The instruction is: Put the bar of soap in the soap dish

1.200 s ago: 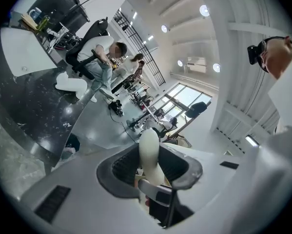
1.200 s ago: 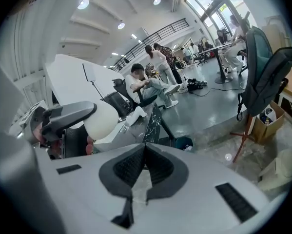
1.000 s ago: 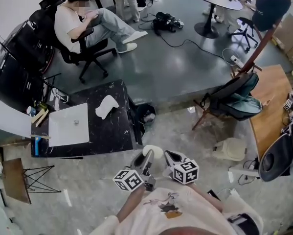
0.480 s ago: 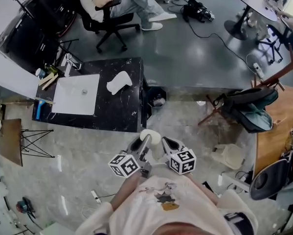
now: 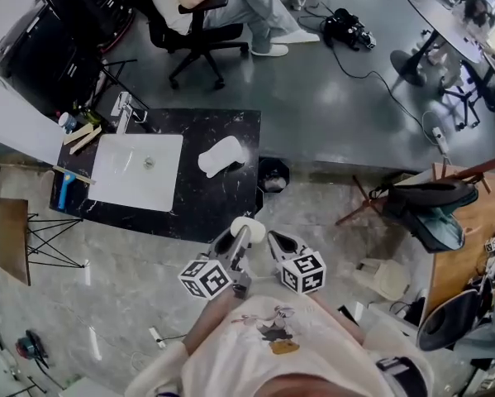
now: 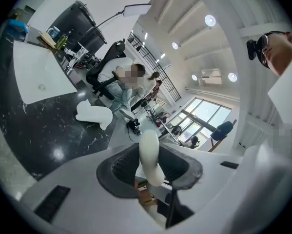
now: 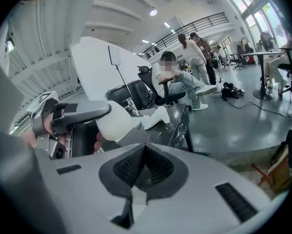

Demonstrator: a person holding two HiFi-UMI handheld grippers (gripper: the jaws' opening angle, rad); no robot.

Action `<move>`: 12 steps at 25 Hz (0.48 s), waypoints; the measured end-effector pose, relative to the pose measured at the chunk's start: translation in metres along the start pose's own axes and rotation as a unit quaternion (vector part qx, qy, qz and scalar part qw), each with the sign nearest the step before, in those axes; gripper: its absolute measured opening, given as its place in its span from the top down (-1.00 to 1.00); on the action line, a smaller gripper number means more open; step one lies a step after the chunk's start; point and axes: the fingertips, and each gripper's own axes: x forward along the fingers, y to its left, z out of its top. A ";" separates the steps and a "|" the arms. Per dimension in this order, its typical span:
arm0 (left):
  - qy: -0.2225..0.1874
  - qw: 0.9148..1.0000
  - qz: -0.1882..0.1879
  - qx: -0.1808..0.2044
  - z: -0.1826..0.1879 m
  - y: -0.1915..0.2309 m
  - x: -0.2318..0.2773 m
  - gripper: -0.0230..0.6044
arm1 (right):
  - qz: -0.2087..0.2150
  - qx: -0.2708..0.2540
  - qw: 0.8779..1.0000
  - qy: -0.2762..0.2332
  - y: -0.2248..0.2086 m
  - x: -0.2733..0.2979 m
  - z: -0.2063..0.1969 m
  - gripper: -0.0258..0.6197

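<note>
A white oval bar of soap (image 5: 247, 227) is clamped edge-on in my left gripper (image 5: 240, 236), in front of my body and just short of the black marble counter (image 5: 206, 205). In the left gripper view the soap (image 6: 149, 155) stands upright between the dark pads of the left gripper (image 6: 149, 168). The white curved soap dish (image 5: 221, 155) lies on the counter to the right of the sink; it shows too in the left gripper view as the soap dish (image 6: 94, 115). My right gripper (image 5: 273, 245) is beside the left one, shut and empty, its jaws (image 7: 145, 165) pressed together.
A white sink basin (image 5: 140, 172) with a faucet (image 5: 123, 106) takes the counter's left half. A black bin (image 5: 272, 174) stands at the counter's right end. A person sits on an office chair (image 5: 199, 31) behind it. A folding stand with bags (image 5: 421, 209) is at the right.
The counter and soap dish have come nearer and lower in the head view as I walk up to them. Both grippers keep their place before my body, the soap still held.
</note>
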 end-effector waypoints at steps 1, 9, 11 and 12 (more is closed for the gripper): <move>0.001 1.000 -0.001 0.001 0.010 0.009 0.002 0.53 | -0.002 -0.001 1.000 0.002 0.002 0.011 0.005 0.90; 0.011 0.999 -0.022 0.038 0.091 0.063 0.018 0.53 | -0.022 -0.004 1.000 0.001 0.024 0.094 0.049 0.90; 0.017 0.999 -0.030 0.039 0.105 0.074 0.021 0.53 | -0.029 -0.001 1.000 -0.002 0.027 0.109 0.058 0.90; 0.020 0.998 -0.034 0.040 0.112 0.078 0.022 0.53 | -0.034 0.000 0.999 -0.005 0.029 0.116 0.063 0.90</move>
